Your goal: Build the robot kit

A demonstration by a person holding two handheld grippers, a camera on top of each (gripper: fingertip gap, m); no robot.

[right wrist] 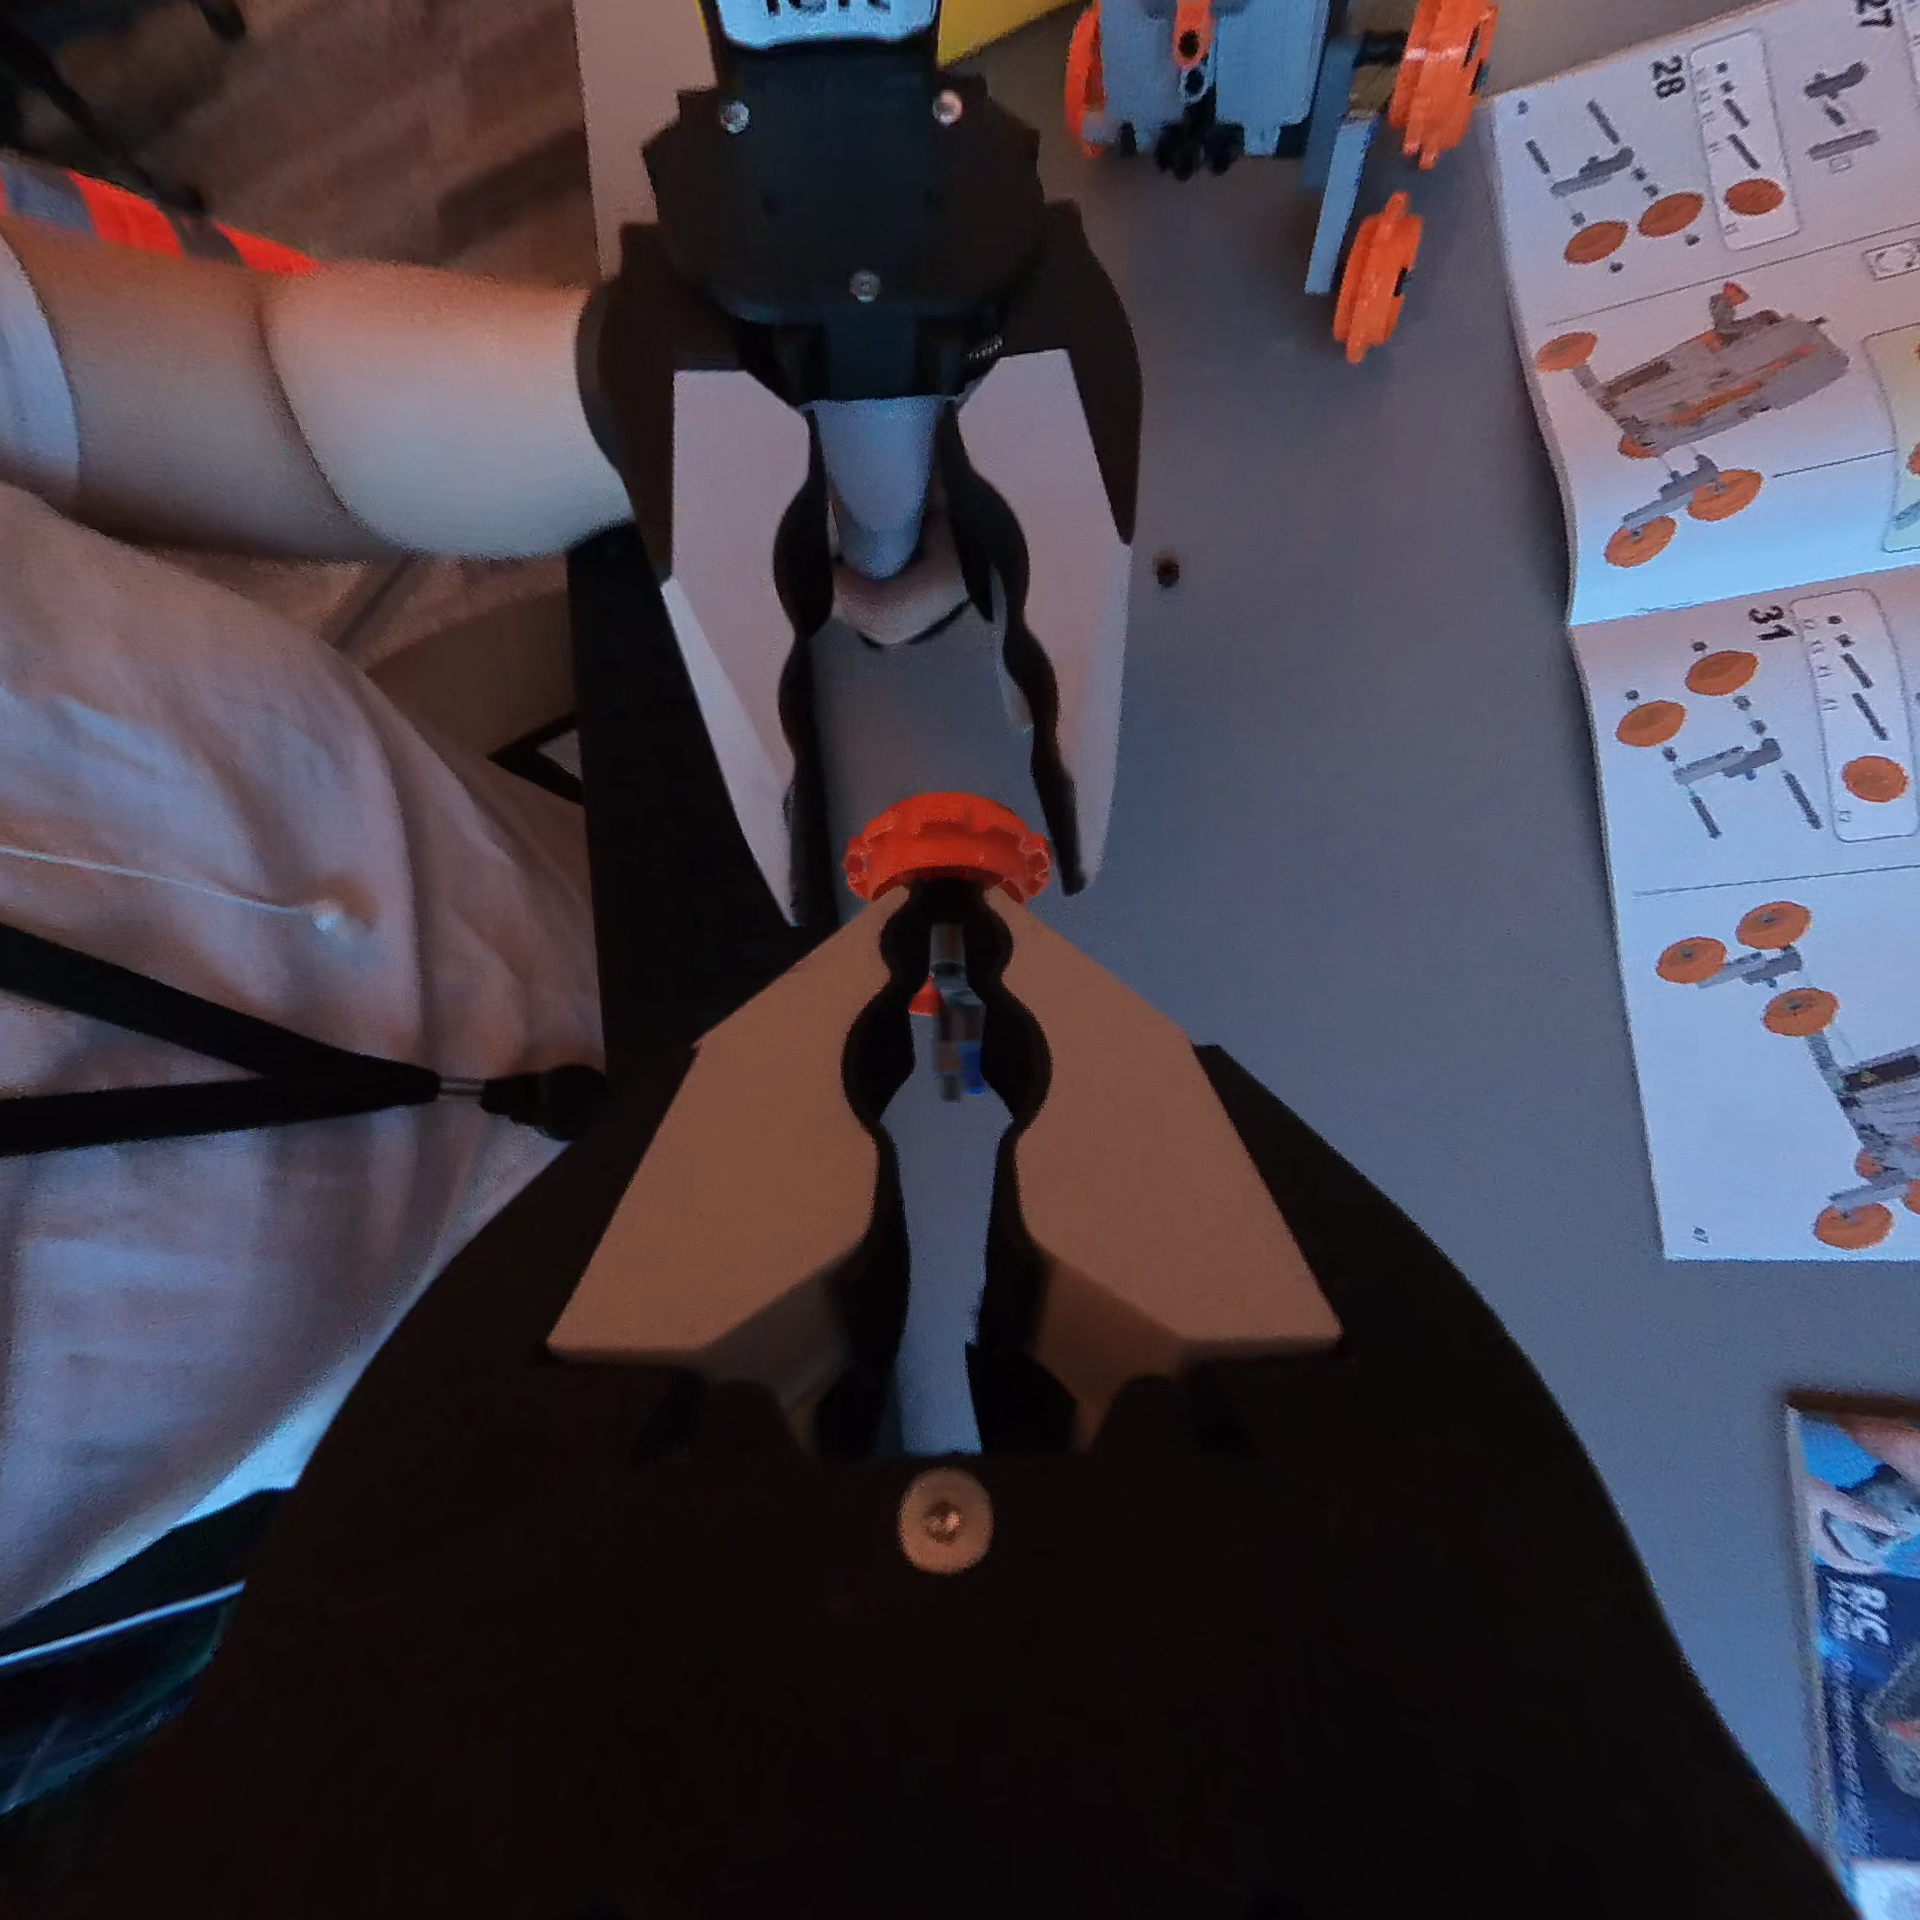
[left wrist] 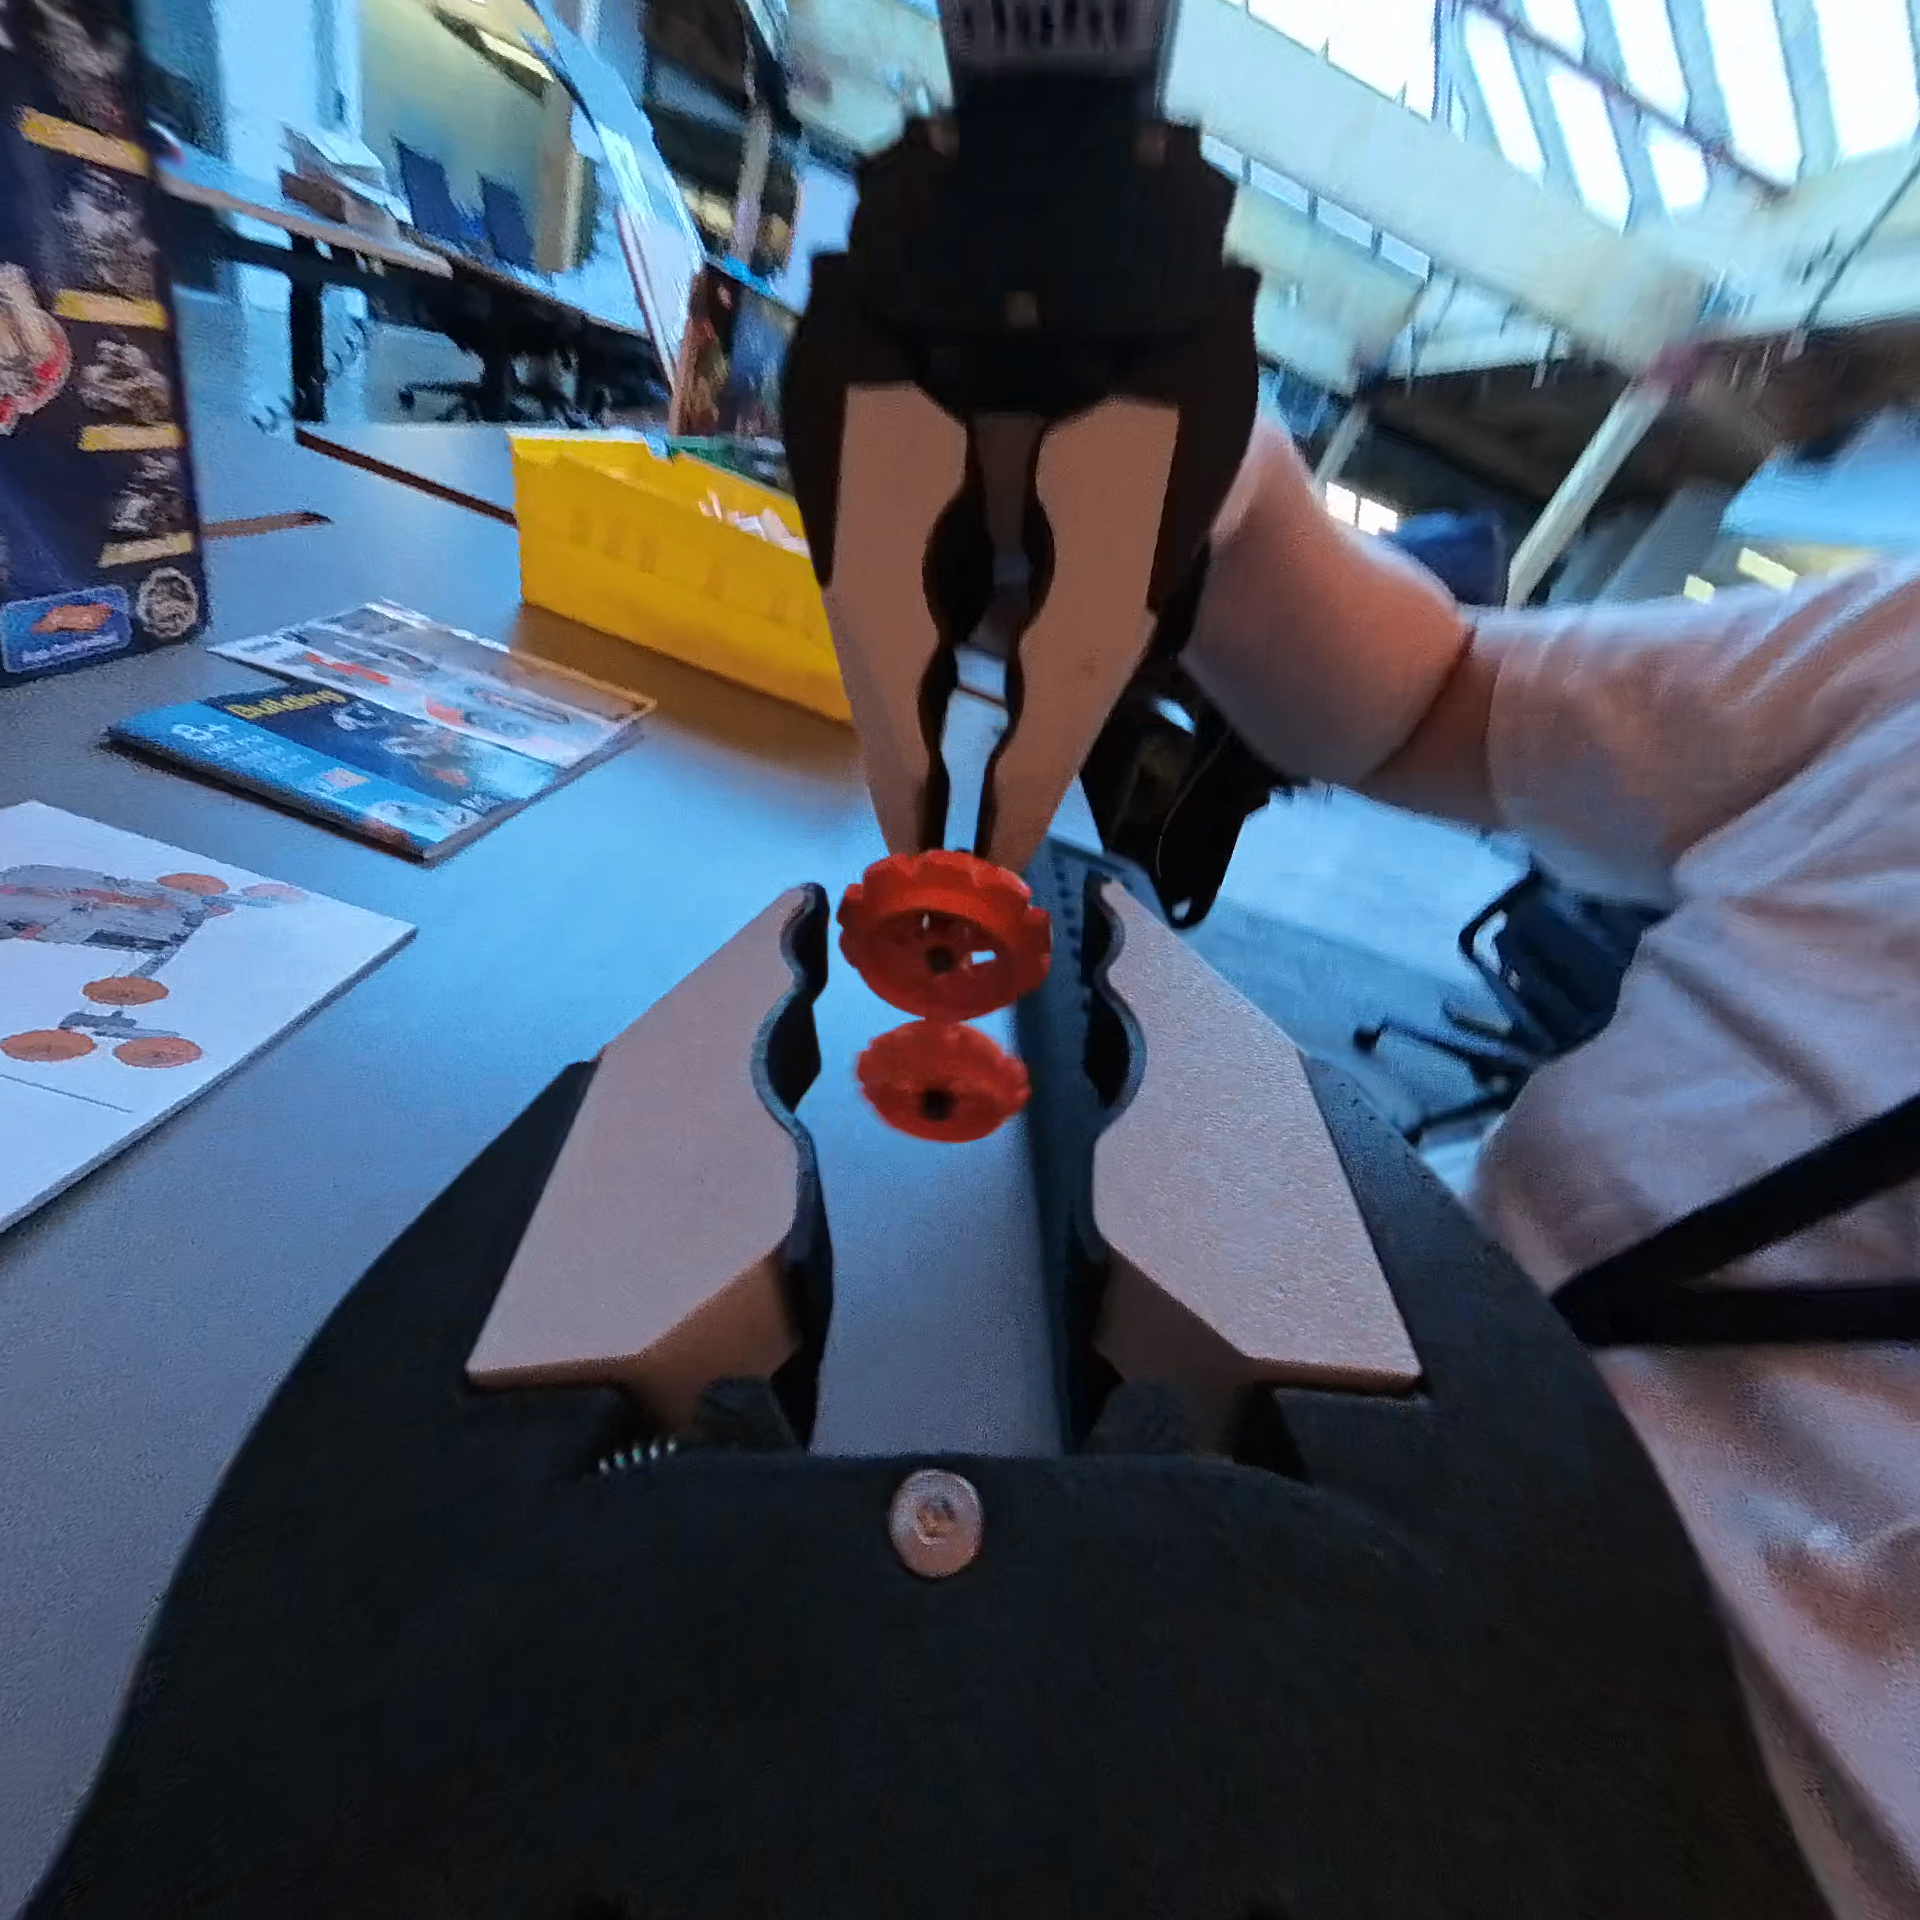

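My right gripper is shut on a small grey axle piece that carries an orange toothed wheel just past its fingertips. In the left wrist view it comes down from above with the wheel under its tips. My left gripper is open, its two fingers on either side of the wheel with small gaps. It also shows in the right wrist view. A second, blurred orange wheel shape shows just below; I cannot tell whether it is a part or a reflection.
On the grey table lie an open instruction booklet and a partly built grey and orange vehicle. A yellow bin, booklets, a printed sheet and a dark box stand to the left. A person's arm is at the right. The grippers are tip to tip, or close to it.
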